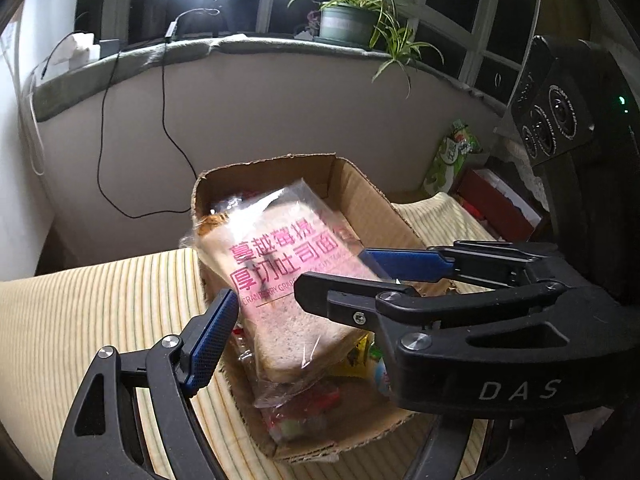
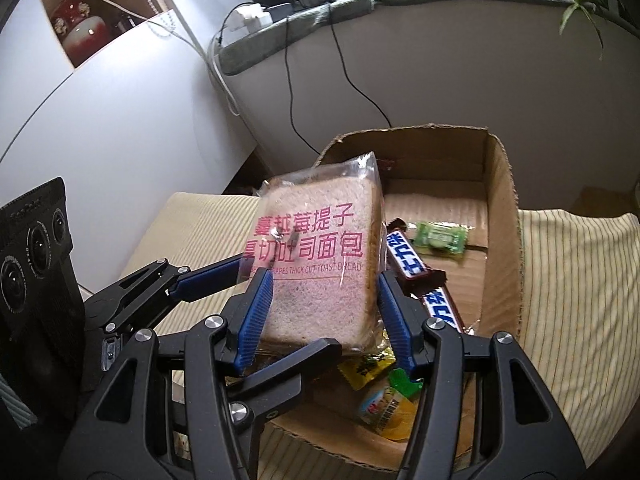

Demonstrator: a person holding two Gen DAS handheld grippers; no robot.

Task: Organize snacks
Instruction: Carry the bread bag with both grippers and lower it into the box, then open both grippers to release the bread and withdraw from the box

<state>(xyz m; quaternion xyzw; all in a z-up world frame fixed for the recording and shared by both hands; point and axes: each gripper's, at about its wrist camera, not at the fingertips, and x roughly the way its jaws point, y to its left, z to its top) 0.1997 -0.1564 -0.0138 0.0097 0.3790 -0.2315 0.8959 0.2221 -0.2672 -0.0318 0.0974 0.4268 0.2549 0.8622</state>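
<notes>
Bread [image 2: 320,256] in clear wrap with pink print is clamped between the ribbed blue pads [image 2: 256,312] of the right gripper [image 2: 324,320], frame centre, held tilted over the box [image 2: 504,216]. Only the right view shows the chocolate bars [image 2: 412,260] and green candy [image 2: 440,238] on the corrugated box floor. In the left view the left gripper [image 1: 304,300] is spread wide about the bread [image 1: 280,276], its dotted pad [image 1: 212,340] apart from the wrap. A striped cloth [image 1: 92,312] is seen beneath; a plant [image 1: 352,12] on the sill, upper frame.
</notes>
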